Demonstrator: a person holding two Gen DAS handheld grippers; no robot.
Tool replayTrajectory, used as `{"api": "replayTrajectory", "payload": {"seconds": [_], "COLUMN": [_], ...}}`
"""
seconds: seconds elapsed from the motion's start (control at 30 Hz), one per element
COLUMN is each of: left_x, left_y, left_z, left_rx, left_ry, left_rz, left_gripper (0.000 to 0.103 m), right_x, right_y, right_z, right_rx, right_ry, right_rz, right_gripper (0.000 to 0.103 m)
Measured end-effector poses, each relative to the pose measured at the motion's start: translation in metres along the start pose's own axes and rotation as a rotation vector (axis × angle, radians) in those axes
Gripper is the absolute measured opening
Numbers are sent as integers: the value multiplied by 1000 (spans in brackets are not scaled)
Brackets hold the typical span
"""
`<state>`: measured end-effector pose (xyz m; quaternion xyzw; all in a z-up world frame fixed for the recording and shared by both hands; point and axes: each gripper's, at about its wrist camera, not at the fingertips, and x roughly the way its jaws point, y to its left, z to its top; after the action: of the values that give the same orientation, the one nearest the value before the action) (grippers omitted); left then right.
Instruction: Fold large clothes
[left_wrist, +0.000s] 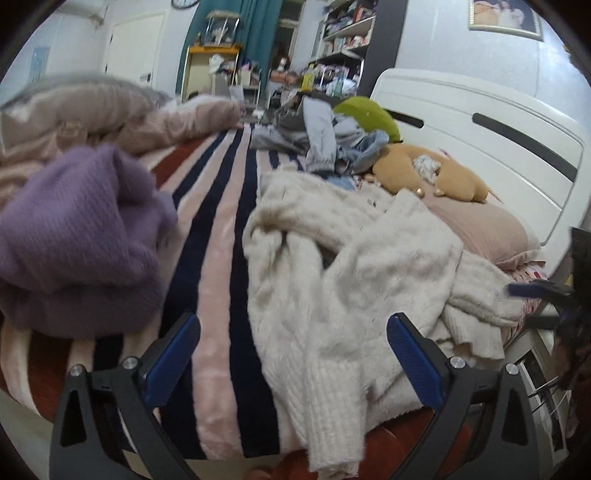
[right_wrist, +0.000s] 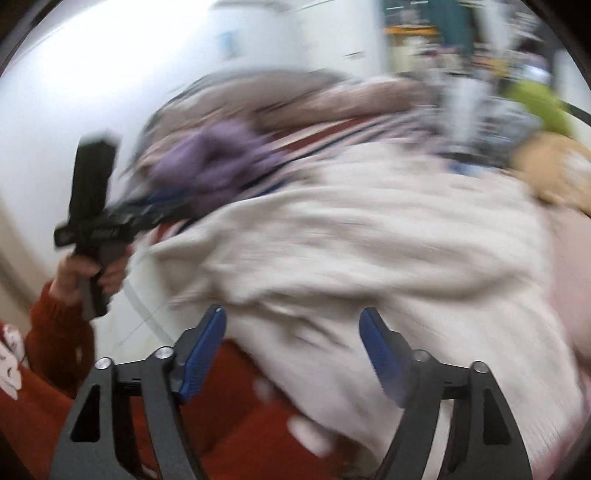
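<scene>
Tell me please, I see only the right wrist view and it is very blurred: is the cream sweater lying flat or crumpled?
Observer: Crumpled. In the left wrist view the cream sweater lies bunched on the striped blanket.
Operator: Does the purple sweater touch it?
Observer: No. The purple sweater sits to the left, and bare blanket shows between the two.
Operator: And the left tongs, do they hold something?
Observer: No. The left tongs are open and empty, and they point at the near part of the cream sweater.
</scene>
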<state>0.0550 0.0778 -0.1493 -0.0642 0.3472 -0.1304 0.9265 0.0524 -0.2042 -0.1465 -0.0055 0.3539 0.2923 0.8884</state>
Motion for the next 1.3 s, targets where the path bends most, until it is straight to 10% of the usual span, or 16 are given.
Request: {"api": "replayTrajectory", "payload": {"seconds": [0.2,0.47,0.6,0.77,0.87,1.0,1.07,1.3], "left_x": [28,52,57,63,65,64,61,31], "left_y": [19,10,7,1,7,2,2,-5], "left_z": [-17,-32,-34,-36,-34,-33,-33,-22], "left_rx": [-81,-91,-92,-86,-135,-123,-149,-153], "left_ry": [139,247,258,267,258,268,277,189], "left_rz": [-143,-167,-137,-100,-114,-120,-171,-225], "left_gripper": [100,91,85,81,71,50,22,15], "right_x": [-46,0,11,33,42,46,42,-1], "right_y": [-92,-110,-102,-98,-99,-94,-89,-72], "right_z": [-51,-90,-91,-87,-83,-78,-75,-54], "right_rx": [245,354,375,343,366,362,359,308], "right_ry": [-26,75,59,69,74,66,30,-118], "right_rz": [-232,-51,100,124,127,155,180,232], "right_gripper": [90,91,56,50,13,9,8,6]}}
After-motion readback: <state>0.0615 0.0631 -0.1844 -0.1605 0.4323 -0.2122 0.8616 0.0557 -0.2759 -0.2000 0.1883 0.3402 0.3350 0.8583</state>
